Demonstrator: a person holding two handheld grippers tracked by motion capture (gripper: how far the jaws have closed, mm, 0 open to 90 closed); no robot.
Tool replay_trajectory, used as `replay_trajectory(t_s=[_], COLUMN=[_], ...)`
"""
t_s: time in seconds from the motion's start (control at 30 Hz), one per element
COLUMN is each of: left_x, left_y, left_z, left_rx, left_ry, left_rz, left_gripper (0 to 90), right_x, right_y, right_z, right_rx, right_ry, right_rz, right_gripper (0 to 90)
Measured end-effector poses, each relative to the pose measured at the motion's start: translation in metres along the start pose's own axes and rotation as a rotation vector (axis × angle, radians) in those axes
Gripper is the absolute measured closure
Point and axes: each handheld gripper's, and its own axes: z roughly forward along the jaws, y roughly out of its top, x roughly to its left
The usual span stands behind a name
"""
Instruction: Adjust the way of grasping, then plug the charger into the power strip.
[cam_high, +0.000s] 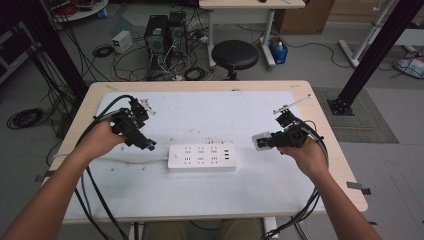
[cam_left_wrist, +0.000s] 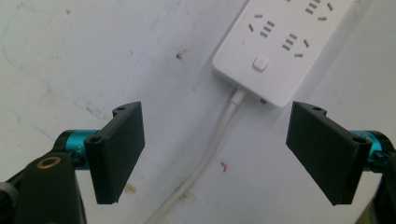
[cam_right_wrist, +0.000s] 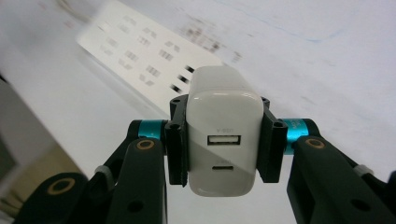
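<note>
A white power strip lies flat near the middle of the white table mat, its cord running off to the left. My left gripper hovers just left of the strip with its jaws wide apart and nothing between them. In the left gripper view the strip's switch end and its cord lie ahead of the open left gripper. My right gripper is held above the mat right of the strip, shut on a white USB charger whose two ports face the camera. Behind the charger the strip appears blurred.
The mat covers most of a wooden table. Black cables trail from both grippers toward the near edge. A black stool, computer towers and loose cables stand on the floor beyond the table.
</note>
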Motion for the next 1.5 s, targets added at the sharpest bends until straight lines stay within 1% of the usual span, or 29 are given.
replay_trajectory(t_s=[0.03, 0.07, 0.13, 0.2, 0.23, 0.27, 0.33, 0.37, 0.4, 0.47, 0.5, 0.53, 0.6, 0.63, 0.67, 0.7, 0.73, 0.77, 0.8, 0.87, 0.93, 0.97, 1.1, 1.17, 1.23, 1.3, 1.33, 1.43, 1.5], left_x=[0.002, 0.003, 0.008, 0.011, 0.013, 0.013, 0.014, 0.014, 0.012, 0.01, 0.01, 0.007, 0.007, 0.005, 0.003, 0.003, 0.002, 0.002, 0.003, 0.002, 0.001, 0.0, 0.0, 0.001, 0.003, 0.007, 0.008, 0.01, 0.011], left_y=[-0.002, -0.004, -0.007, -0.01, -0.012, -0.014, -0.015, -0.018, -0.021, -0.024, -0.024, -0.026, -0.027, -0.028, -0.029, -0.029, -0.03, -0.03, -0.032, -0.033, -0.034, -0.034, -0.034, -0.033, -0.032, -0.032, -0.033, -0.034, -0.036], left_z=[-0.002, -0.003, -0.006, -0.007, -0.008, -0.008, -0.009, -0.01, -0.011, -0.013, -0.013, -0.014, -0.015, -0.015, -0.014, -0.014, -0.015, -0.015, -0.015, -0.014, -0.013, -0.012, -0.011, -0.011, -0.011, -0.011, -0.011, -0.01, -0.009], left_rx=[-0.005, -0.01, 0.006, 0.019, 0.036, 0.029, 0.034, 0.03, 0.024, 0.025, 0.025, 0.015, 0.015, 0.016, 0.013, 0.013, 0.029, 0.029, 0.049, 0.077, 0.103, 0.109, 0.103, 0.102, 0.104, 0.115, 0.108, 0.104, 0.095], left_ry=[0.014, 0.017, 0.011, 0.002, -0.002, -0.01, -0.013, -0.022, -0.021, -0.021, -0.021, -0.016, -0.006, 0.028, 0.056, 0.056, 0.084, 0.084, 0.059, 0.035, -0.002, -0.02, -0.057, -0.06, -0.063, -0.075, -0.073, -0.054, -0.062], left_rz=[0.005, -0.003, 0.001, -0.011, -0.004, -0.02, -0.016, -0.013, -0.014, 0.005, 0.005, 0.013, 0.017, 0.026, 0.034, 0.034, 0.08, 0.08, 0.089, 0.098, 0.138, 0.148, 0.157, 0.156, 0.13, 0.126, 0.114, 0.108, 0.105], left_gripper=[19.5, 19.5, 19.5, 19.4, 19.5, 19.4, 19.5, 19.5, 19.5, 19.5, 19.5, 19.5, 19.5, 19.4, 19.4, 19.5, 19.5, 19.5, 19.5, 19.5, 19.5, 19.5, 19.5, 19.4, 19.5, 19.5, 19.5, 19.5, 19.5], right_x=[0.0, -0.001, -0.003, -0.005, -0.006, -0.008, -0.009, -0.01, -0.011, -0.01, -0.01, -0.01, -0.011, -0.013, -0.014, -0.014, -0.014, -0.014, -0.015, -0.015, -0.016, -0.016, -0.013, -0.011, -0.009, -0.006, -0.004, 0.0, 0.003], right_y=[0.001, 0.001, 0.001, 0.001, 0.001, 0.001, 0.001, 0.001, 0.001, 0.002, 0.002, 0.002, 0.003, 0.003, 0.003, 0.003, 0.003, 0.003, 0.003, 0.002, 0.002, 0.003, 0.006, 0.009, 0.012, 0.017, 0.02, 0.029, 0.037], right_z=[-0.001, -0.002, -0.004, -0.007, -0.009, -0.011, -0.013, -0.015, -0.019, -0.024, -0.024, -0.028, -0.03, -0.032, -0.033, -0.033, -0.034, -0.034, -0.036, -0.036, -0.036, -0.035, -0.033, -0.032, -0.03, -0.028, -0.028, -0.026, -0.023], right_rx=[0.013, 0.023, 0.044, 0.063, 0.07, 0.077, 0.086, 0.097, 0.125, 0.153, 0.153, 0.172, 0.186, 0.197, 0.199, 0.199, 0.196, 0.196, 0.187, 0.187, 0.188, 0.188, 0.179, 0.181, 0.178, 0.167, 0.164, 0.149, 0.142], right_ry=[-0.018, -0.031, -0.049, -0.069, -0.077, -0.084, -0.089, -0.099, -0.125, -0.154, -0.154, -0.178, -0.183, -0.194, -0.196, -0.196, -0.198, -0.198, -0.196, -0.192, -0.187, -0.188, -0.173, -0.169, -0.163, -0.158, -0.155, -0.148, -0.128], right_rz=[-0.019, -0.03, -0.054, -0.078, -0.084, -0.095, -0.107, -0.122, -0.158, -0.2, -0.2, -0.235, -0.237, -0.256, -0.256, -0.256, -0.258, -0.258, -0.255, -0.269, -0.271, -0.27, -0.27, -0.276, -0.288, -0.303, -0.306, -0.324, -0.35], right_gripper=[62.1, 62.1, 62.0, 62.0, 62.0, 62.0, 62.0, 62.0, 62.0, 62.0, 62.0, 61.9, 61.9, 61.9, 61.9, 61.9, 61.9, 61.9, 61.9, 61.9, 61.9, 61.9, 61.9, 61.9, 61.9, 61.9, 61.9, 61.9, 61.9])
